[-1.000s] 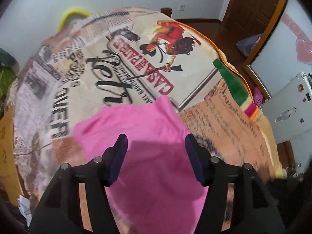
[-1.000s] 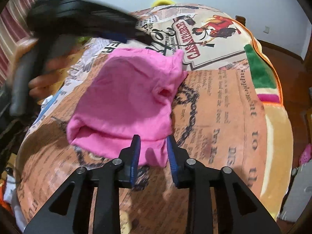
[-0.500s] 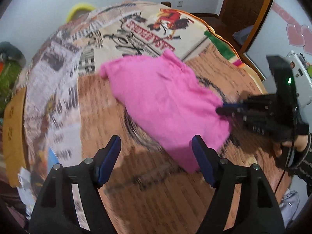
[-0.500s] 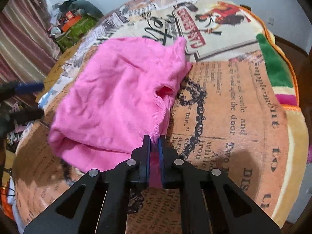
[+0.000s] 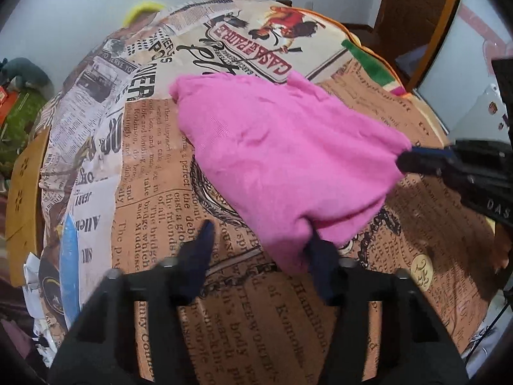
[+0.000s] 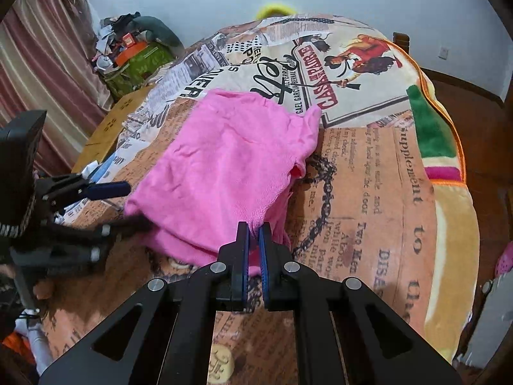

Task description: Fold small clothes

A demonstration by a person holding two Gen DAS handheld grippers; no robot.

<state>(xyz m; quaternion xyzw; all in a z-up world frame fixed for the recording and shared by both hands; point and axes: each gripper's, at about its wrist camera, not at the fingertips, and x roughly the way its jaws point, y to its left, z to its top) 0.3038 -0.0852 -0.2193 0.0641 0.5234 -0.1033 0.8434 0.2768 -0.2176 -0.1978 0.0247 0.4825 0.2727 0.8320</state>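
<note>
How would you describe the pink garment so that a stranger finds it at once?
Look at the blanket printed like old newspaper pages. Near its middle lies the pink garment, small, soft and crumpled. It is the only plain, unprinted, bright pink cloth there.

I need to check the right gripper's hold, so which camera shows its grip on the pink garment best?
The right wrist view: the right gripper pinches the pink garment hem. The left wrist view shows it sideways at the frame edge.
</note>
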